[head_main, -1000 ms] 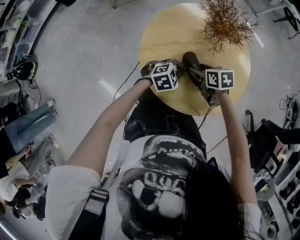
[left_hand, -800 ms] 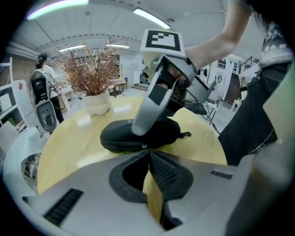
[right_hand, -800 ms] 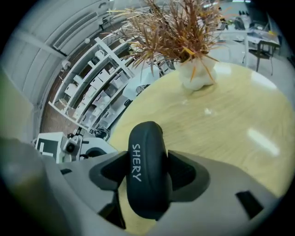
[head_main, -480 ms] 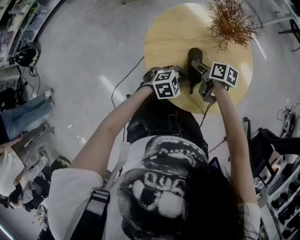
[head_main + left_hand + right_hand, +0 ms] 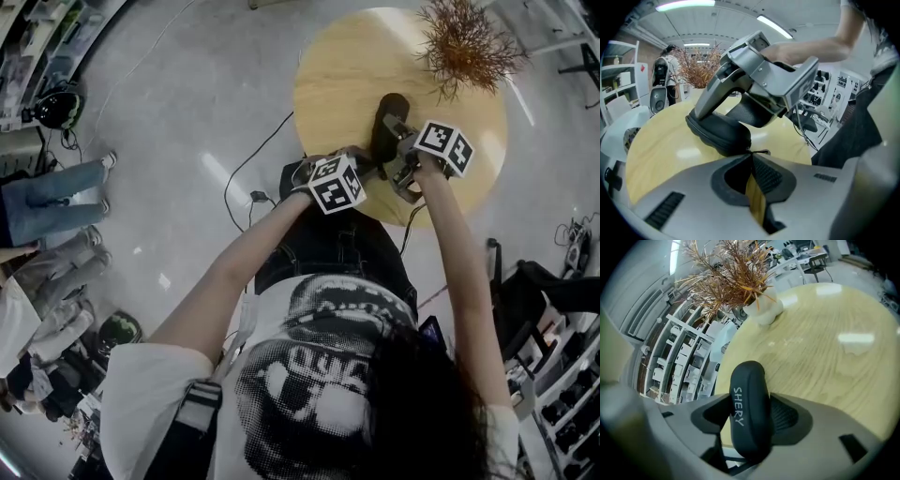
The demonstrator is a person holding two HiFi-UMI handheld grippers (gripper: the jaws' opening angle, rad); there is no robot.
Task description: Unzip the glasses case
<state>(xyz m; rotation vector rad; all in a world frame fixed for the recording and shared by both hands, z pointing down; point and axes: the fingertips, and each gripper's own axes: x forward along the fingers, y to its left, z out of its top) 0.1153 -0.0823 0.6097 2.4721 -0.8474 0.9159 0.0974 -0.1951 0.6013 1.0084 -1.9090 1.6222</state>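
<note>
1. A round wooden table (image 5: 342, 66) is seen from above, with a dried plant (image 5: 726, 273) in a white vase (image 5: 764, 311) standing at its far side.
2. The black glasses case (image 5: 747, 380), marked "SHERY" in pale letters, is held over the near part of the table, well apart from the vase; whether it touches the wood cannot be told.
3. The case is clamped across its width by the right claw (image 5: 751, 415), whose jaws are spread wide, with a pad pressed against each side.
4. The left claw (image 5: 751, 155) is closed completely, its tips brought up against the near end of the case.
5. A thin dark zip pull (image 5: 762, 152) is seen right at those tips and appears to be pinched between them.
6. The two claws are held just beside each other at the table's near edge.
</note>
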